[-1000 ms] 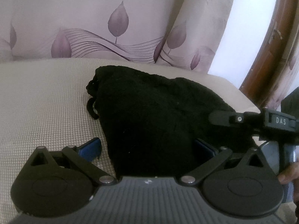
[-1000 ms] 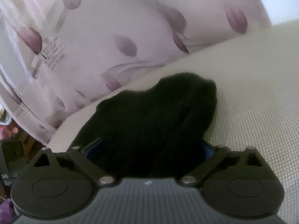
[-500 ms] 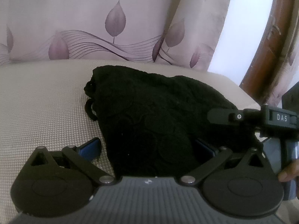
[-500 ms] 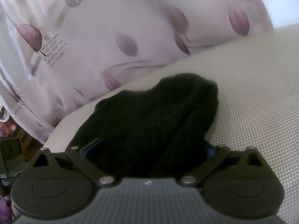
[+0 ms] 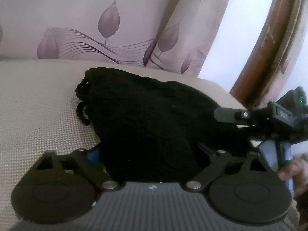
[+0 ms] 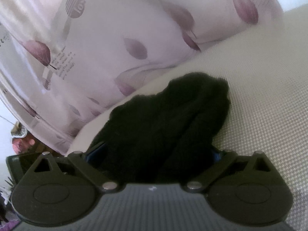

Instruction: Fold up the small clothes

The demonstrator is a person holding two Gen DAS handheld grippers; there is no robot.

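1. Left tool (image 5: pixel 150 154): closed on near edge of black knit garment (image 5: pixel 146 115); blue fingers (image 5: pixel 93 153) mostly buried in fabric.
2. Right tool (image 6: pixel 157 154): clamped on same garment (image 6: pixel 169 119), bunched between both sides.
3. Garment: lying on beige woven bench (image 5: pixel 38 104), in front of leaf-print curtain (image 5: pixel 107 21).

A beige woven counter (image 5: pixel 38 105) spreads beneath a pale curtain (image 5: pixel 96 19) printed with purple leaves and thin curving lines. A brown wooden frame (image 5: pixel 263 44) stands at the right, beside the curtain.
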